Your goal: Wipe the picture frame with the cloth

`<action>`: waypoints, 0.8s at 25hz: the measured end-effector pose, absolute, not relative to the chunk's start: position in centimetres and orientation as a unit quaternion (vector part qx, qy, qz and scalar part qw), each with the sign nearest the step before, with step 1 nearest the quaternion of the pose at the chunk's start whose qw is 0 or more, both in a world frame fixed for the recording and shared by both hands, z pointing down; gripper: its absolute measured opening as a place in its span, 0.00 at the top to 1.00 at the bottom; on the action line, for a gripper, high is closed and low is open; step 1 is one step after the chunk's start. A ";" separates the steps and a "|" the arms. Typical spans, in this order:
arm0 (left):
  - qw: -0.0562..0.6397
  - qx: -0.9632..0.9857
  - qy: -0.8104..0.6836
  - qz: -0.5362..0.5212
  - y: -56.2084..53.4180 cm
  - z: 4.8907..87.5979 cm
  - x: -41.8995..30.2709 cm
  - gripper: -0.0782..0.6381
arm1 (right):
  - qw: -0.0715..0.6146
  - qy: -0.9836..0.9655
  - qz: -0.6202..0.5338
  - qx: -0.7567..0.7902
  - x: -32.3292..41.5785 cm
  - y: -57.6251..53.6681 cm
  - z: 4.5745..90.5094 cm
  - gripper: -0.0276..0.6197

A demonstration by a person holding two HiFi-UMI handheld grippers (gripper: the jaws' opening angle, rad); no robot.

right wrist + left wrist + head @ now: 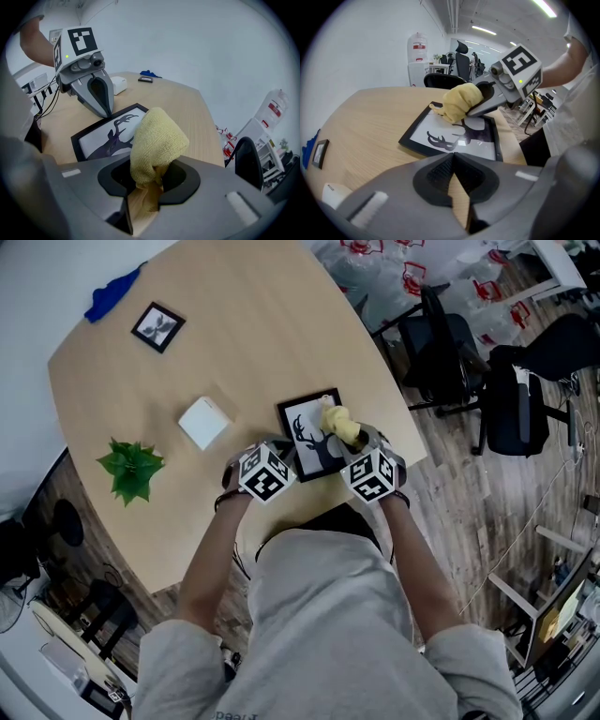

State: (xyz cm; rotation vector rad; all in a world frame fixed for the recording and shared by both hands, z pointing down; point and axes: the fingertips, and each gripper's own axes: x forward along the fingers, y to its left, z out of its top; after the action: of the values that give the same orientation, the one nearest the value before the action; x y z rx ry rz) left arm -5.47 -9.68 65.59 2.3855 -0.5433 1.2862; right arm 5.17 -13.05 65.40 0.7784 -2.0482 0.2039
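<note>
Head view: on the pale wooden table (244,324), a black-rimmed rectangular picture frame (309,432) with a deer silhouette lies flat, just ahead of both jaws. Its long axis runs away from you, with the far end leaning slightly left. The left gripper (279,454) sits at the frame's near left corner. The right gripper (352,441) reaches over its right side with a bunched yellow terry cloth (342,425).

Left gripper view: your left jaws are closed together and empty. The frame lies just beyond their tips, and the cloth appears to press on its far part.

Right gripper view: your right jaws are clamped on the cloth, whose wad bulges forward over the glass.

The wiping step seems under way. Next, sweep the wad along the frame's length while the left jaws brace the frame.
</note>
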 end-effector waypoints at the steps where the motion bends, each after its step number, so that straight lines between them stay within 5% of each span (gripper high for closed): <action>1: 0.187 0.848 -0.193 0.457 -9.7 65.6 -5.5 0.82 | 0.453 -0.829 0.085 0.317 5.3 -12.9 65.4 0.78; 20: 0.186 0.846 -0.192 0.462 -9.7 65.6 -5.5 0.82 | 0.461 -0.831 0.095 0.297 6.7 -7.8 65.5 0.78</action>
State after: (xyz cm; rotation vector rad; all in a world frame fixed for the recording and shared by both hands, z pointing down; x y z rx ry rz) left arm -5.51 -9.70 65.61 2.3819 -0.5422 1.3014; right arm 6.73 -7.77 65.50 0.7306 -2.0448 0.2336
